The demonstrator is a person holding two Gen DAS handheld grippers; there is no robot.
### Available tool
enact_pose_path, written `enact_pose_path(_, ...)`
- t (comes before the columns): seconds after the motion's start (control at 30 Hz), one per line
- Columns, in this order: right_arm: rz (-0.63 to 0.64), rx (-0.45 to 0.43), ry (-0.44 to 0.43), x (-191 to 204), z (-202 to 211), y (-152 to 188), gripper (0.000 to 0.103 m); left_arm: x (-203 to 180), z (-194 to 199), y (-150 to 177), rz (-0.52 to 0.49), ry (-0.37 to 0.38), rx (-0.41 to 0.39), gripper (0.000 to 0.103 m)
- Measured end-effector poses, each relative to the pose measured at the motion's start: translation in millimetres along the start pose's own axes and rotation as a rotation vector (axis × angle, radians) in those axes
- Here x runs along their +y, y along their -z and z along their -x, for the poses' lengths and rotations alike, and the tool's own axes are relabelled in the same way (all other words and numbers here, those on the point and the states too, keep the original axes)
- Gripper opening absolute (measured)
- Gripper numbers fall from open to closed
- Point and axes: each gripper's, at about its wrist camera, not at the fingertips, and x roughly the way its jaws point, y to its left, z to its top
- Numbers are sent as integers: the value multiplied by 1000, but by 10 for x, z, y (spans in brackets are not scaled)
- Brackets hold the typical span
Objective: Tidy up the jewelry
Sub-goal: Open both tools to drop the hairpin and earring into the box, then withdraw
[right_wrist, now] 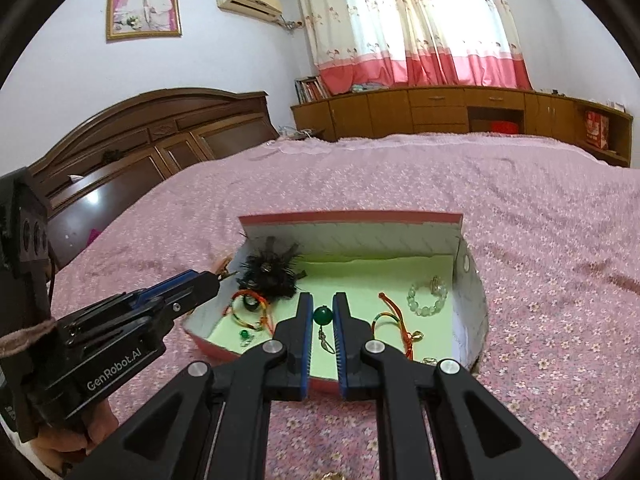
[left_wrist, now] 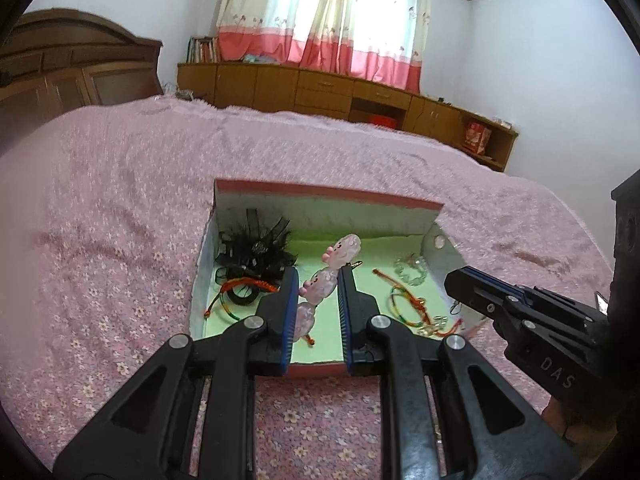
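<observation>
A pink-rimmed box (left_wrist: 320, 190) (right_wrist: 352, 216) with a pale green lining lies open on the bedspread. My left gripper (left_wrist: 318, 274) (right_wrist: 216, 278) is shut on a string of pink figure beads (left_wrist: 344, 250), over the box's near left part. My right gripper (right_wrist: 322, 298) (left_wrist: 450, 280) is shut on a green bead pendant (right_wrist: 322, 316), whose clasp dangles over the lining. Inside lie a black feather ornament (left_wrist: 256, 248) (right_wrist: 272, 272), a pale bead bracelet (left_wrist: 410, 270) (right_wrist: 426, 300), and red-orange cord bracelets (left_wrist: 404, 304) (right_wrist: 250, 304).
The box rests on a pink floral bedspread (left_wrist: 120, 200) (right_wrist: 540, 240) that stretches wide on all sides. A dark wooden headboard (right_wrist: 160, 132) stands at the left. Low wooden cabinets (left_wrist: 320, 88) run under the curtained window behind the bed.
</observation>
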Motion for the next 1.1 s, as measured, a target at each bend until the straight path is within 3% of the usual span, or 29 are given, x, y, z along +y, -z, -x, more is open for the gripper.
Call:
enact_pose_path(0.47,-10,165,15,-123,-525,198,11,94,-478,190,8,-25,193,12)
enact_pose_path(0.77,-40,204,-6,-153,-580,210,12,101,-471,176,13,-4,212,14)
enact_pose_path(0.9,-63,198,-14,-185,-539,191,22,104,-433,161,15,-6,212,19)
enact_pose_path(1.1,-67,162,-24,-182,-343,127,26,109,-204,130,15,10,199,20)
